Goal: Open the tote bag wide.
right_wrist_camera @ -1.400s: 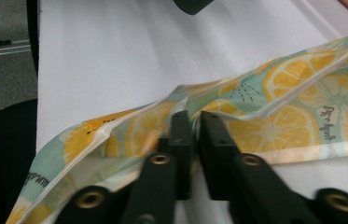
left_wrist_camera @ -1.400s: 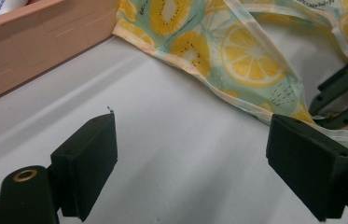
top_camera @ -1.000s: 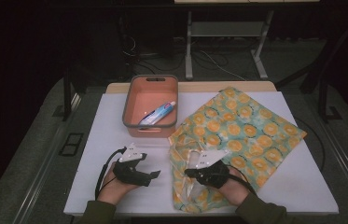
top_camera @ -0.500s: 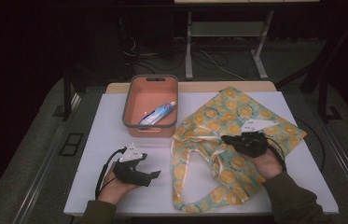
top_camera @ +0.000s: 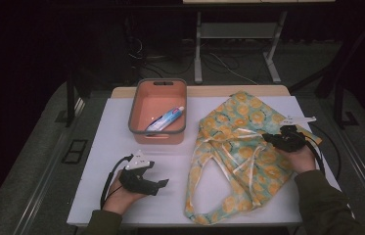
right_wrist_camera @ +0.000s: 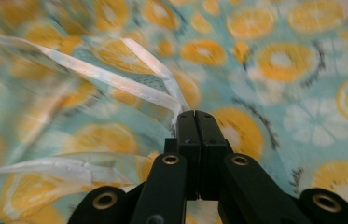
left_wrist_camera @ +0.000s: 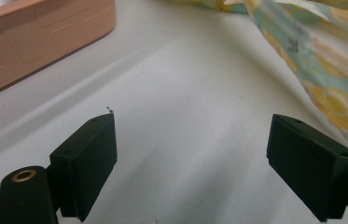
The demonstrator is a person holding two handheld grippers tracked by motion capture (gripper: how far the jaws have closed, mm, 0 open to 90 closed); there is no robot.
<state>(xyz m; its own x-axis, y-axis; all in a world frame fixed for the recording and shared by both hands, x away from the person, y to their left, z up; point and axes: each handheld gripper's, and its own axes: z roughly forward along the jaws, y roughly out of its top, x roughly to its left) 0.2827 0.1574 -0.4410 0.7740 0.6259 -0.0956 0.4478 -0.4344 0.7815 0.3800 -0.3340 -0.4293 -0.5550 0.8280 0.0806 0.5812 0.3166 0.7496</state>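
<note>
Since a second ago, my right gripper [top_camera: 272, 139] is carrying the bag's pale handle strap [top_camera: 242, 133] from the near middle of the table out toward the right edge, and the lemon-print bag [top_camera: 239, 161] is being dragged open behind it.

High view: my left gripper [top_camera: 163, 183] is resting unmoved on the white table [top_camera: 102, 147], jaws apart on nothing. The bag is lying just right of it; the orange bin [top_camera: 158, 132] with a toothpaste tube [top_camera: 165, 119] is sitting beyond it.

Left gripper view: my fingers [left_wrist_camera: 87, 158] are standing wide, bare table between them, the bin [left_wrist_camera: 36, 42] ahead-left, bag cloth [left_wrist_camera: 321, 79] ahead-right.

Right gripper view: my jaws are pressing together, pinching the strap [right_wrist_camera: 129, 84] at their tips, bag fabric [right_wrist_camera: 279, 70] spreading beneath.
</note>
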